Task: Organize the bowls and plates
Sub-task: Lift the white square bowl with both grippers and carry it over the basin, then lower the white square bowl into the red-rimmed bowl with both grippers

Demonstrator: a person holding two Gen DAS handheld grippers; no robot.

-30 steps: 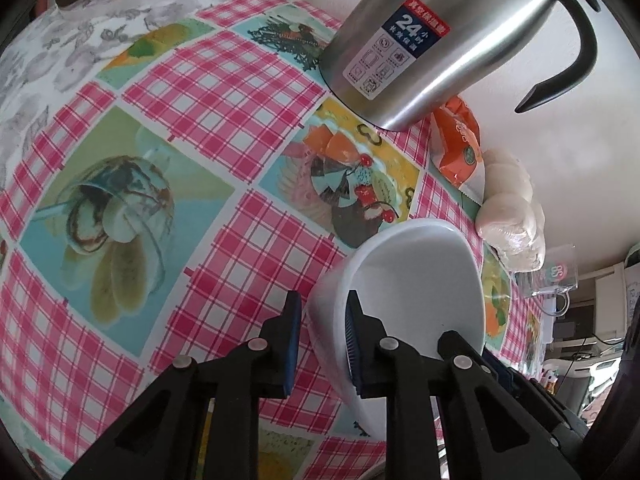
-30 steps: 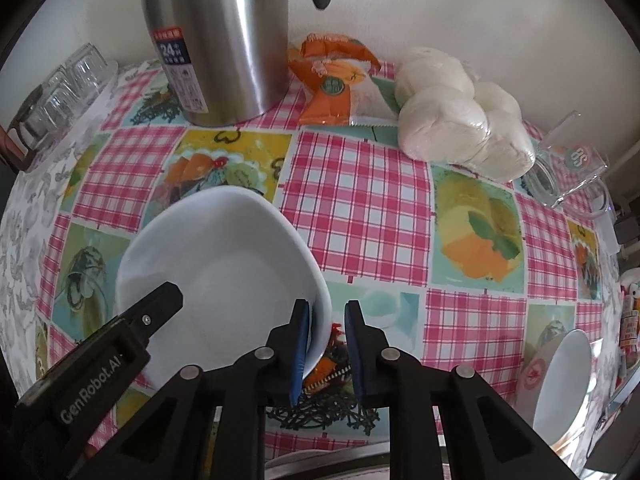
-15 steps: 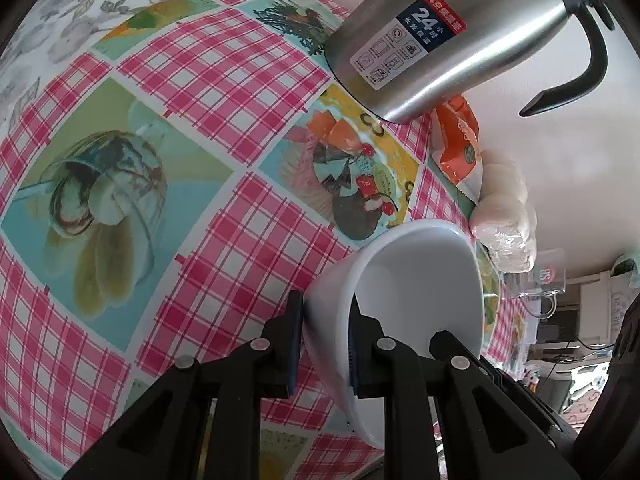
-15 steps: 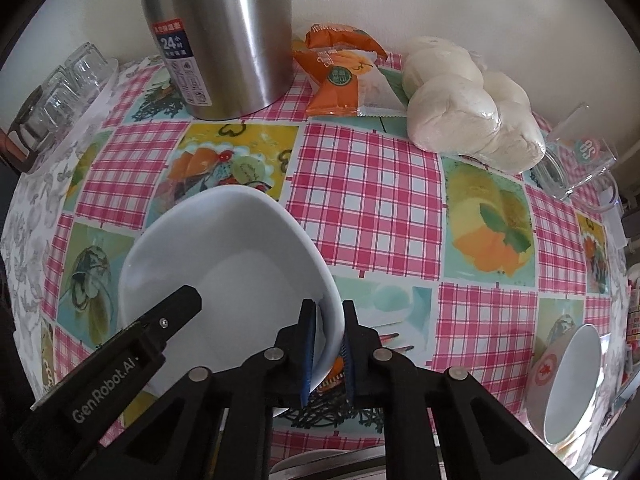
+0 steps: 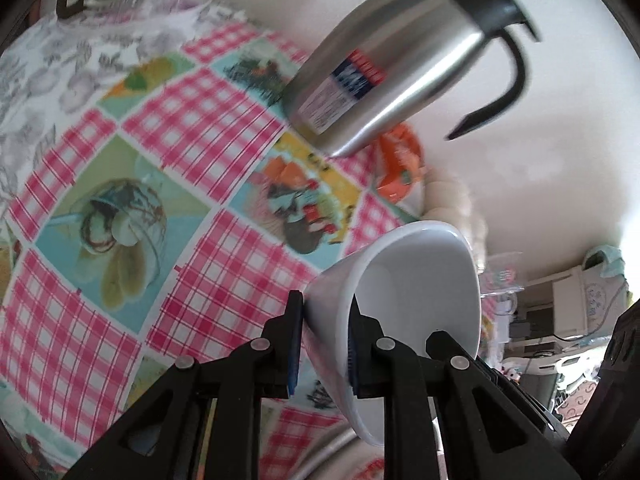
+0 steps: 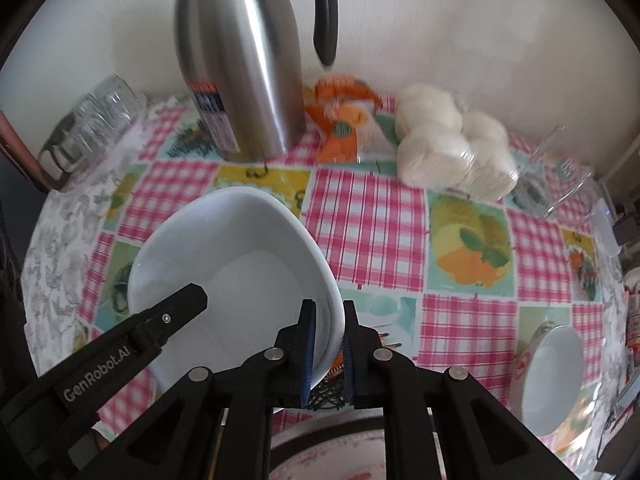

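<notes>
Right wrist view, left to right: the left gripper [image 6: 192, 300] reaches into the white bowl [image 6: 232, 264], and the right gripper [image 6: 328, 344] is clamped on its near rim. Left wrist view shows its jaws pinching the bowl's wall. Both hold it tilted above the checked tablecloth [image 6: 372, 216], likely for steadiness. A second bowl [image 6: 554, 376] waits far right.

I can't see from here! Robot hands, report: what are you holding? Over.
Left gripper and right gripper both shut on the big white ceramic bowl, opposite rims. Bowl lifted, tilted. Steel thermos jug stands beyond. Second white bowl far right.
</notes>
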